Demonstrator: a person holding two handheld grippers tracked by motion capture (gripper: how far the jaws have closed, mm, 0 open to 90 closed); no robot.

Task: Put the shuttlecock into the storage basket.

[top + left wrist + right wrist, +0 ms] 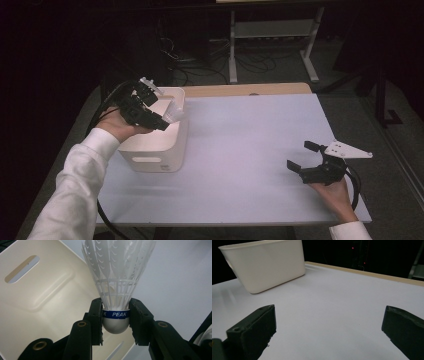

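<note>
shuttlecock (116, 277): white feathers, cork base with blue band, above the open cream bin (160, 145) | left gripper (116, 321): jaws clamped on the cork base | right gripper (304, 156): jaws spread wide, nothing between, over the white table (250, 150)

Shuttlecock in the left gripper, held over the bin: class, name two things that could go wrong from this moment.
1. The left gripper grips the shuttlecock only at its rounded cork base, so it might slip.
2. It hangs near the rim of the white bin, feathers reaching past it, so a release here might land it on the table.
</note>
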